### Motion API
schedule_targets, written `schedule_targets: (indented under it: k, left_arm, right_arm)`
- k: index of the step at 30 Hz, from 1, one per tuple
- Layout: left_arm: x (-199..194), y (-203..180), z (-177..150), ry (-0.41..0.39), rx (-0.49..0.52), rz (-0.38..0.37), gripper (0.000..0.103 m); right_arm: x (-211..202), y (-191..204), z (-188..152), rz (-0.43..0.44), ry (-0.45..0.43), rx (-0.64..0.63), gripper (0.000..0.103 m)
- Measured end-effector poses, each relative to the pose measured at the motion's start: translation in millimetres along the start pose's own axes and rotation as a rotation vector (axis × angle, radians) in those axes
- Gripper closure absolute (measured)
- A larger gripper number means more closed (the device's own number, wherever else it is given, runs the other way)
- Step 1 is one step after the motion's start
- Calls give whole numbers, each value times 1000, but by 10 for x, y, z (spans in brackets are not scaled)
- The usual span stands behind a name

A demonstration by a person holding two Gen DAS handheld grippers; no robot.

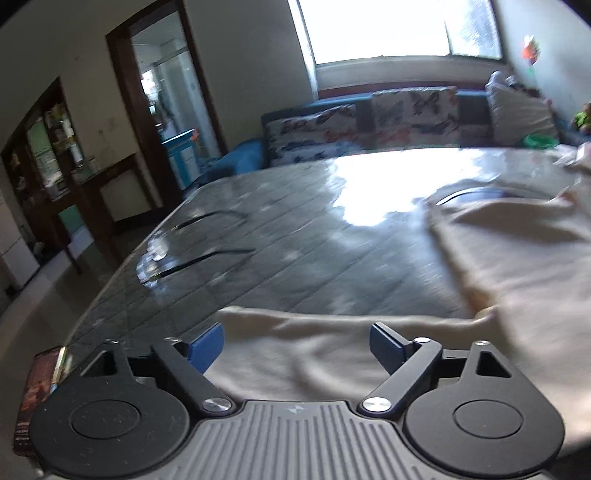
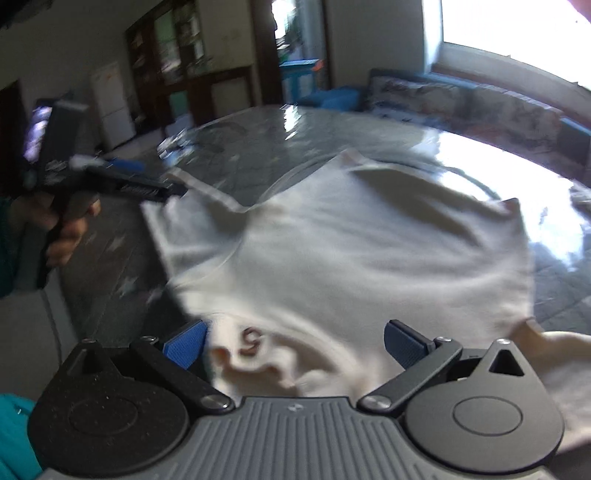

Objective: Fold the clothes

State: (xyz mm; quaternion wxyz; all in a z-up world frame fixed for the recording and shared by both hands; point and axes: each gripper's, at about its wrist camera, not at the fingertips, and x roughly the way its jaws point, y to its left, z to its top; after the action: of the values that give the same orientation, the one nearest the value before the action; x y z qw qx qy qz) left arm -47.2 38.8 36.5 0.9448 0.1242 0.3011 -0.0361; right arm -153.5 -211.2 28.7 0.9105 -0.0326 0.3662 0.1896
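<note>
A lived-in home sitting room: a blue sofa with butterfly-print cushions (image 1: 369,122) under a bright window (image 1: 388,29), a dark wooden glass-fronted cabinet (image 1: 48,147), a white fridge (image 2: 114,103), and a glossy grey tiled worktop (image 1: 277,240).

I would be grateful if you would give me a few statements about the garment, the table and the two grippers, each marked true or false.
1. The cream garment lies on the glossy table. True.
2. The left gripper is clamped on a fold of cloth. False: its jaws stand apart, with the cloth lying below them, ungripped.
3. The right gripper is open. True.
4. The garment is dark blue. False: it is cream white.
5. A patterned sofa stands beyond the table. True.
</note>
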Motion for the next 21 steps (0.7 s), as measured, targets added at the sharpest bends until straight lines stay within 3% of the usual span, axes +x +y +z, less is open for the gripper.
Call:
schedule_targets:
  k: [3, 9, 14, 21]
  left_arm:
    - [-114, -213, 55, -1, 19, -83, 7]
    - [-176, -495, 159, 36, -1, -196, 4]
    - [-170, -441, 299, 15, -47, -179, 3]
    - [-211, -552, 220, 65, -16, -218, 3]
  right_arm:
    - [-45, -107, 30, -38, -18, 46, 0]
    - [-217, -272, 71, -13, -65, 138, 0]
    - [-145, -236, 123, -199, -71, 55, 0]
    - [139, 71, -78, -84, 27, -52, 0]
